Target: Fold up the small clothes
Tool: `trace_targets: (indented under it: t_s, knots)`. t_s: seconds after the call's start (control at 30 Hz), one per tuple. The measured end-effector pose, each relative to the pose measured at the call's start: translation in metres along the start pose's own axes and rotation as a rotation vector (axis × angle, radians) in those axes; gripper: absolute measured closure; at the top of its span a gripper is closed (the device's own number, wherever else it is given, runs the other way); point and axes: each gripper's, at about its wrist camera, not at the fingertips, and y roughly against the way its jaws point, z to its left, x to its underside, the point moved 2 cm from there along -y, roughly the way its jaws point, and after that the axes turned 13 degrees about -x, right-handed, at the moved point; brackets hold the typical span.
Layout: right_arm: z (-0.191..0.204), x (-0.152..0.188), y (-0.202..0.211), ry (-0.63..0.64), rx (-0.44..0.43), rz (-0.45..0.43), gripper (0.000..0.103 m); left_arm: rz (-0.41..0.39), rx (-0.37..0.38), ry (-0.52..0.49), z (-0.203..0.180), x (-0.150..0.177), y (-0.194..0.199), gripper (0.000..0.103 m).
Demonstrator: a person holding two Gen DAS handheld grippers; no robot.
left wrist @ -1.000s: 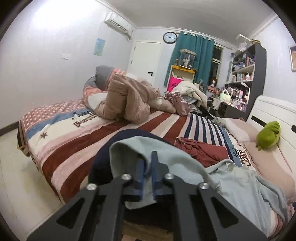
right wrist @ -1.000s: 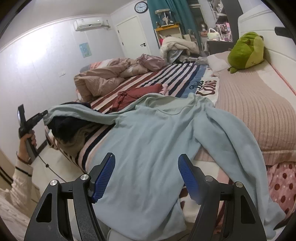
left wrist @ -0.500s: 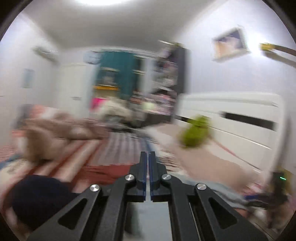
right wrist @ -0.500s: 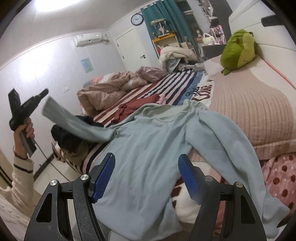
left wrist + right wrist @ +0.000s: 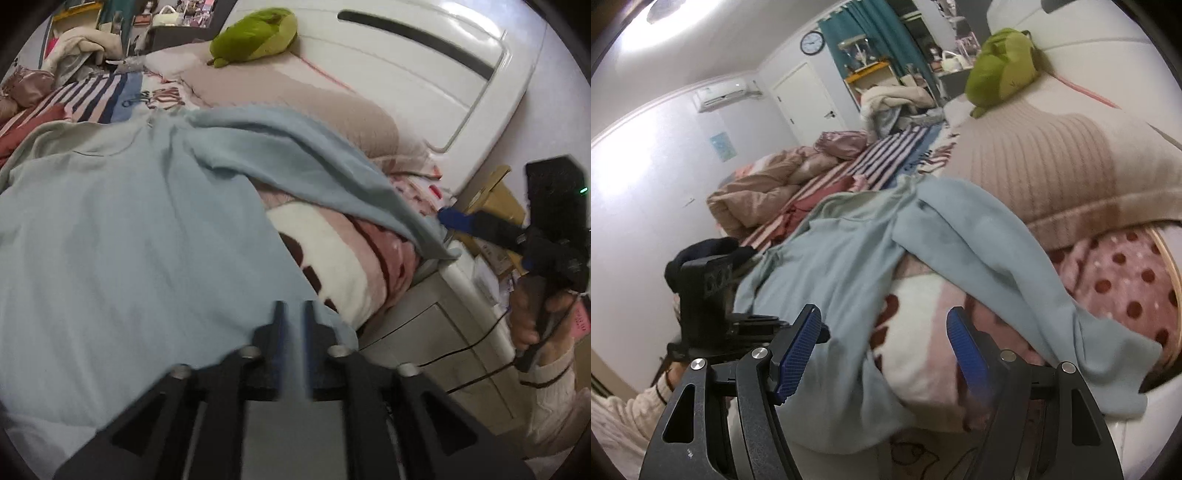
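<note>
The left hand-held gripper (image 5: 293, 325) hung over the near hem of a pale blue long-sleeved cotton top (image 5: 122, 236), its jaws drawn almost together with only a narrow slit between them; blur made it impossible to tell whether any cloth was caught there. The right hand-held gripper (image 5: 882, 354) was released, its blue ribbed pads (image 5: 799, 350) spread wide and holding nothing, poised just above the lower body of the same top. That top lay spread face-up across the near side of the bed, one sleeve (image 5: 1015, 280) trailing off over the bed's edge towards the right. By my judgement the fold had barely begun: the garment was laid out but still rumpled, and the next move called for the open hand-held gripper to pinch the trailing sleeve near its cuff and carry it inward across the chest. The bed wore a red, white and blue striped blanket (image 5: 886, 155) with a ribbed beige pillow (image 5: 1052, 162) and a green plush toy (image 5: 1001, 70) by the white headboard (image 5: 424, 74). A crumpled tan quilt (image 5: 757, 195), teal curtains (image 5: 868, 26) and a round wall clock (image 5: 812, 42) lay beyond.
</note>
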Motion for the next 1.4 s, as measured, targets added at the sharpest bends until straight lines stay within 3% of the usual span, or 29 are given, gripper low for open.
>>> trace_targets:
  t_s: [0.03, 0.07, 0.13, 0.2, 0.23, 0.27, 0.43, 0.57, 0.63, 0.7, 0.8, 0.93, 1.17, 1.3, 1.37, 1.4]
  knots:
    - [0.001, 0.001, -0.002, 0.001, -0.004, 0.007, 0.036, -0.041, -0.020, 0.011, 0.007, -0.001, 0.016, 0.061]
    - [0.003, 0.001, -0.008, 0.004, -0.013, 0.019, 0.036, -0.069, -0.038, 0.015, 0.011, 0.000, 0.027, 0.051]
    - [0.008, -0.001, -0.018, 0.016, -0.031, 0.039, 0.036, -0.117, -0.102, 0.027, 0.031, 0.001, 0.056, 0.048]
    - [0.021, -0.004, -0.036, 0.044, -0.066, 0.064, 0.036, -0.147, -0.190, 0.054, 0.051, 0.002, 0.079, 0.035]
    - [0.032, -0.007, -0.050, 0.069, -0.100, 0.086, 0.036, -0.165, -0.243, 0.068, 0.063, 0.007, 0.092, 0.022]
    - [0.039, -0.007, -0.058, 0.085, -0.115, 0.100, 0.036, -0.186, -0.295, 0.086, 0.077, 0.013, 0.105, 0.016]
    - [0.095, -0.002, -0.133, 0.197, -0.235, 0.239, 0.036, -0.187, -0.474, 0.186, 0.141, 0.053, 0.142, 0.016]
    - [0.133, 0.022, -0.200, 0.242, -0.330, 0.390, 0.036, -0.201, -0.540, 0.246, 0.174, 0.085, 0.155, 0.013]
    - [0.147, 0.035, -0.228, 0.287, -0.329, 0.455, 0.036, -0.193, -0.538, 0.272, 0.185, 0.099, 0.159, 0.007]
    - [0.157, 0.047, -0.252, 0.341, -0.303, 0.501, 0.038, -0.195, -0.517, 0.289, 0.190, 0.109, 0.160, 0.006]
    - [0.169, 0.057, -0.274, 0.419, -0.252, 0.537, 0.048, -0.183, -0.474, 0.323, 0.198, 0.119, 0.159, 0.006]
    - [0.195, 0.067, -0.288, 0.526, -0.240, 0.525, 0.048, -0.195, -0.415, 0.360, 0.203, 0.131, 0.158, 0.006]
    - [0.238, 0.086, -0.291, 0.764, -0.178, 0.439, 0.048, -0.184, -0.416, 0.400, 0.213, 0.147, 0.158, 0.006]
    - [0.237, 0.100, -0.307, 0.798, -0.122, 0.484, 0.049, -0.185, -0.400, 0.425, 0.217, 0.152, 0.156, 0.006]
    - [0.235, 0.106, -0.312, 0.843, -0.063, 0.484, 0.057, -0.183, -0.396, 0.430, 0.218, 0.153, 0.155, 0.006]
    - [0.235, 0.107, -0.313, 0.876, -0.022, 0.468, 0.069, -0.182, -0.397, 0.429, 0.218, 0.152, 0.155, 0.006]
